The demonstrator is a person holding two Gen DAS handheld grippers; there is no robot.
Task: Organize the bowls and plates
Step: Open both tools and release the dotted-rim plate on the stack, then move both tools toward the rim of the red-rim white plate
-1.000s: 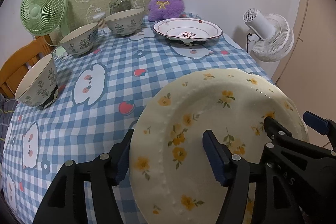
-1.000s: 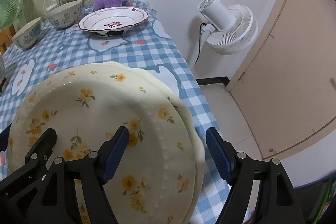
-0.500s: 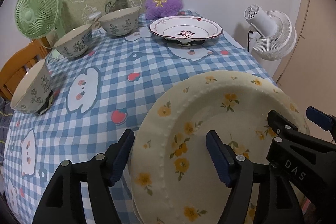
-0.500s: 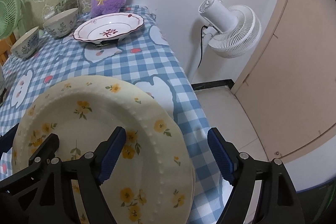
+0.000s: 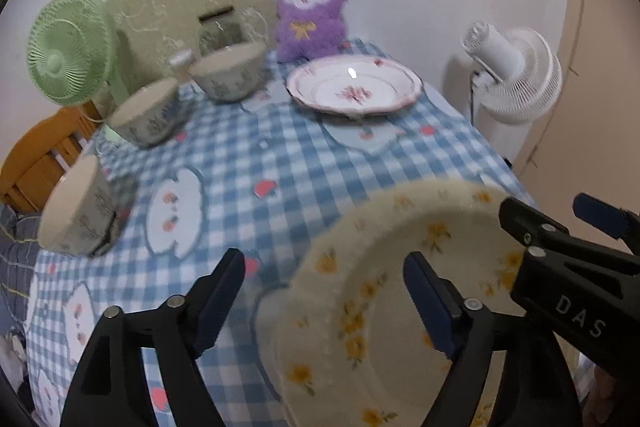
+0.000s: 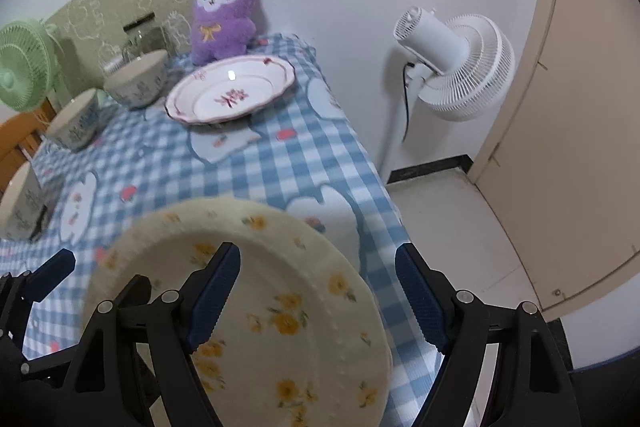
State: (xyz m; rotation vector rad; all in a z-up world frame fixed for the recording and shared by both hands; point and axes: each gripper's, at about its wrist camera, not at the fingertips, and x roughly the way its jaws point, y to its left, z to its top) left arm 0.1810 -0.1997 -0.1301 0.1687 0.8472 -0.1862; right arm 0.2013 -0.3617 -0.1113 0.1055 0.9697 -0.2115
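Left gripper (image 5: 324, 291): jaws opening, now wider than a second ago; pads clear of the yellow-flowered plate (image 5: 400, 307), whose left rim stands between them. The plate lies at the near right corner of the checked tablecloth (image 5: 248, 163), lower in view than before. Right gripper (image 6: 318, 285): spread wide, unchanged, straddling the plate's right rim without pressing. Three bowls and the red-rimmed plate (image 5: 354, 89) are unmoved.

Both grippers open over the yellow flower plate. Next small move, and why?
Probably back both grippers off the yellow flower plate: the left gripper, jaws opening, and the open right gripper each straddle a rim without pressing it. Then reach for the red-rimmed plate, which sits apart.
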